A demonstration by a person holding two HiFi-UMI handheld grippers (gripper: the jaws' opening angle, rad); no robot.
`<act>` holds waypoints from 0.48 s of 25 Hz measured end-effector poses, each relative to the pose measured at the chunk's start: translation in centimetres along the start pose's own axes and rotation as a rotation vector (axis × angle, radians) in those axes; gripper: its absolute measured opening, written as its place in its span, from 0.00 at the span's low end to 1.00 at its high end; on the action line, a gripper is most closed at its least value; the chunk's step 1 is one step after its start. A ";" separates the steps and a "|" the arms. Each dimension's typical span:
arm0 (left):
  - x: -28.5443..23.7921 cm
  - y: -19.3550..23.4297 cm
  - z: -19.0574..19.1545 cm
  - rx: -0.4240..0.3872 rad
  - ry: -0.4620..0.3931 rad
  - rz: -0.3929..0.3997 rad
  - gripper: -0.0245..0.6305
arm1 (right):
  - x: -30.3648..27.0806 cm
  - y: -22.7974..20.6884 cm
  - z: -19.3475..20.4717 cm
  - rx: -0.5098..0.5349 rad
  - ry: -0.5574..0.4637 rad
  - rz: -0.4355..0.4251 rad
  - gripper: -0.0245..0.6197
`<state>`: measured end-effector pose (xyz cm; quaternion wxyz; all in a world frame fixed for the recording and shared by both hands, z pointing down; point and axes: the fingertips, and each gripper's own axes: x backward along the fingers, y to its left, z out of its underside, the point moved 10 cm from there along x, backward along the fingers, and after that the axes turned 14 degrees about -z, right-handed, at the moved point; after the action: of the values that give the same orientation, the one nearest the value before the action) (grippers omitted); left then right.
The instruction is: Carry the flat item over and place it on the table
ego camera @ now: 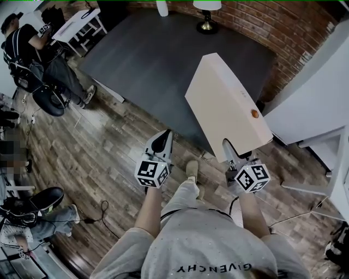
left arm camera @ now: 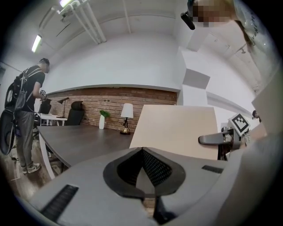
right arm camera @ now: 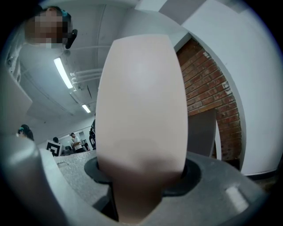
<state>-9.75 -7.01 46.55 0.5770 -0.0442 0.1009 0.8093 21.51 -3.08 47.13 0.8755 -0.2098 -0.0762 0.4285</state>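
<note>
While the person's arms reach out at the bottom of the head view, each hand holds a gripper over the wooden floor (ego camera: 92, 158). The left gripper (ego camera: 162, 140) is low in the middle of the frame. Its jaws are pressed together with nothing between them. The right gripper (ego camera: 232, 152) is to the lower right. Its jaws are clamped on the bottom edge of the flat box (ego camera: 226, 106).

The box is cream and wide. It is up in the air and leans back, with its top end toward the top of the frame. It fills the middle right of the head view and has a small orange dot (ego camera: 254, 114) on its right side. It is not on the table. In the right gripper view the box (right arm camera: 141, 110) stands tall in the middle, between the jaws.

Past the box is the dark grey table (ego camera: 158, 60), in the upper middle of the frame. At the table's far end are a lamp (ego camera: 207, 13) and a white vase (ego camera: 162, 7). Behind them is a brick wall (ego camera: 283, 32). In the upper left, another person (ego camera: 32, 49) stands by a small white desk (ego camera: 76, 24).
</note>
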 end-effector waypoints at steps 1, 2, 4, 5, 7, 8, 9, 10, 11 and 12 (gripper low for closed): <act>-0.5 0.1 0.0 0.000 0.002 0.004 0.04 | -0.6 -0.2 -0.2 -0.004 0.005 0.000 0.46; -0.9 0.3 0.0 0.001 0.004 0.005 0.04 | -1.2 -0.4 -0.3 -0.007 0.009 0.001 0.46; -1.7 0.9 0.0 0.002 0.011 0.002 0.04 | -2.3 -0.8 -0.4 -0.017 0.017 -0.001 0.46; -2.2 1.1 -0.1 0.003 0.014 -0.002 0.04 | -2.8 -1.1 -0.5 -0.026 0.018 -0.003 0.46; -3.2 1.6 -0.2 0.008 0.017 -0.009 0.04 | -3.9 -1.7 -0.9 -0.044 0.018 -0.009 0.46; -3.7 1.8 -0.3 0.010 0.019 -0.011 0.04 | -4.4 -2.0 -1.1 -0.051 0.019 -0.011 0.46; -4.1 2.0 -0.4 0.012 0.021 -0.012 0.04 | -5.0 -2.2 -1.3 -0.057 0.021 -0.013 0.46; -4.5 2.2 -0.4 0.013 0.022 -0.014 0.04 | -5.5 -2.5 -1.5 -0.063 0.024 -0.016 0.46; -4.9 2.3 -0.4 0.015 0.023 -0.015 0.04 | -6.1 -2.7 -1.6 -0.071 0.027 -0.019 0.46; -5.3 2.5 -0.5 0.016 0.022 -0.015 0.04 | -6.7 -2.9 -1.8 -0.079 0.031 -0.024 0.46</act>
<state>-10.37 -12.80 47.38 0.5824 -0.0493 0.1136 0.8034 19.98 -10.44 47.12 0.8728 -0.2497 -0.0821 0.4112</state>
